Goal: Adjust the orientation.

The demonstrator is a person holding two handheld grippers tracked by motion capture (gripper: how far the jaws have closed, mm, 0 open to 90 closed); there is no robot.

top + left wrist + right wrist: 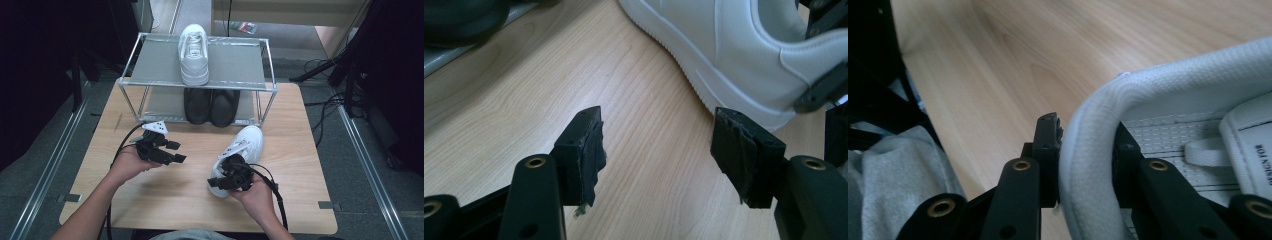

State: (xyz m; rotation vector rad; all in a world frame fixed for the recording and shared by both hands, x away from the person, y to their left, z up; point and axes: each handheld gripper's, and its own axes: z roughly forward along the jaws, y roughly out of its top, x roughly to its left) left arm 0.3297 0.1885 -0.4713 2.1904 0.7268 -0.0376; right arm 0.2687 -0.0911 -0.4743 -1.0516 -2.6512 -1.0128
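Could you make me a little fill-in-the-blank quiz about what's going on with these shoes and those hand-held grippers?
1. The right hand-held gripper pinches the padded heel collar of a ____ sneaker on the table.
2. The left hand-held gripper has its jaws ____, with nothing between them.
3. The matching sneaker sits on the rack's ____ shelf.
4. Two ____ shoes sit on the lower shelf.

Missing words: white; open; top; black

High view: above near edge, facing forward-down over table (165, 200) and far rack (150, 62). Gripper views: close, low over tabletop; both share white shoe (734, 55) at right.
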